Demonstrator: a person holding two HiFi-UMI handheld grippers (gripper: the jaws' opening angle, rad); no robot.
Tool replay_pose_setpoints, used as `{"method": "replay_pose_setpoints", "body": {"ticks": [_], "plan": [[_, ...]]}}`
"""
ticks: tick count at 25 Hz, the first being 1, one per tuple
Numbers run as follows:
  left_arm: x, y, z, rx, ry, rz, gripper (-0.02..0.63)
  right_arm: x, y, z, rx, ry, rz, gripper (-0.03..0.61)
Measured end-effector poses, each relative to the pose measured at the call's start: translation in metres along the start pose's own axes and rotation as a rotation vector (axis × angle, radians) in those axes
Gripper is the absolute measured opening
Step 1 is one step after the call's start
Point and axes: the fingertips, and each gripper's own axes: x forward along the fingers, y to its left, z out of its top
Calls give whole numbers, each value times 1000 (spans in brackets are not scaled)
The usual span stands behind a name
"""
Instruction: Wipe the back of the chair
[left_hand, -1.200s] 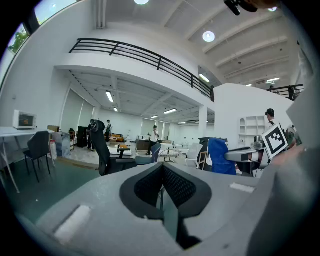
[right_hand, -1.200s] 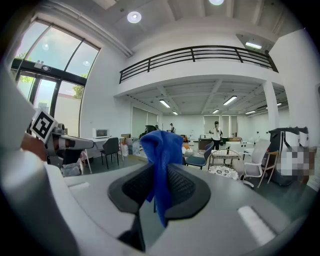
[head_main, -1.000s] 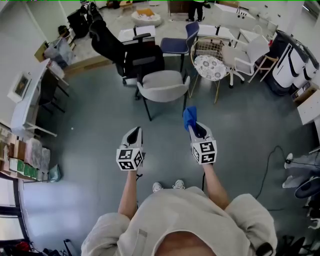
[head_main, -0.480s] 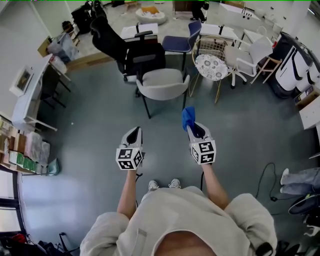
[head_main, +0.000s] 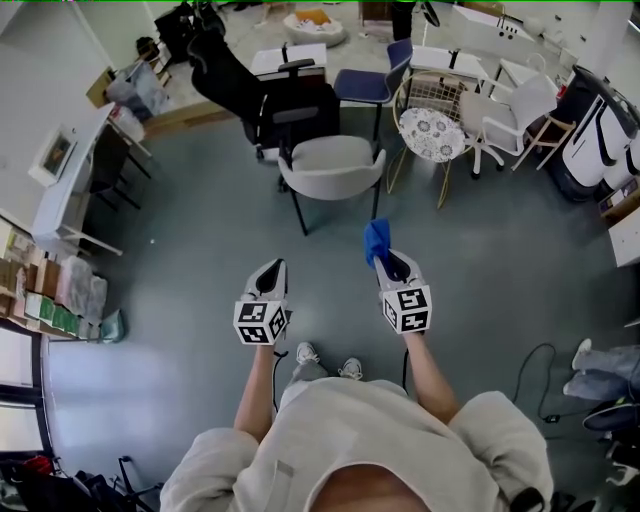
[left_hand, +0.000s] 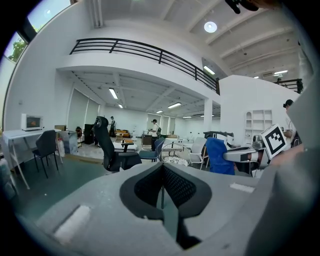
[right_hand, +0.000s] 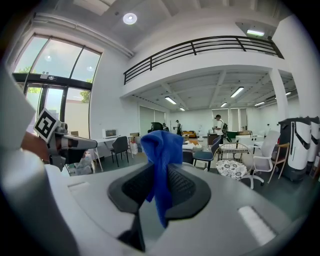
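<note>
A grey shell chair (head_main: 331, 170) on dark legs stands on the floor ahead of me, its curved back toward me. My right gripper (head_main: 383, 258) is shut on a blue cloth (head_main: 376, 240), which sticks out past its tips; in the right gripper view the blue cloth (right_hand: 161, 165) hangs bunched between the jaws. My left gripper (head_main: 269, 270) is shut with nothing in it, and the left gripper view shows its jaws pressed together. Both grippers hover well short of the chair.
Behind the grey chair stand a black office chair (head_main: 268, 104), a blue chair (head_main: 372, 82), a wire chair with a patterned cushion (head_main: 427, 130) and a white chair (head_main: 500, 110). A white desk (head_main: 68, 180) runs along the left. A cable (head_main: 525, 360) lies on the floor at right.
The view has shifted slightly forward; the chairs sit a little lower in the picture. Both grippers keep their pose, the cloth still held.
</note>
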Motion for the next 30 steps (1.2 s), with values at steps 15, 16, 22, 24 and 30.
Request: {"method": "replay_pose_setpoints", "body": {"ticks": [15,16,22,24,30], "plan": [[63,36,3,-25,-8,-55,2,59,-10,5,-17,24,-30,81],[69,44,5,-25,-12,-58,2,67,-10,8,-18,23,-33,81],[105,102,26,-29,-25,-76,2,129,3,32,-27,17,-50,81],[115,123,35,-32,-27,-82,2,150,7,42,-34,10,-57,81],[144,178,57,-28,-44,-105,2,205,19,67,-44,1,-85,81]]}}
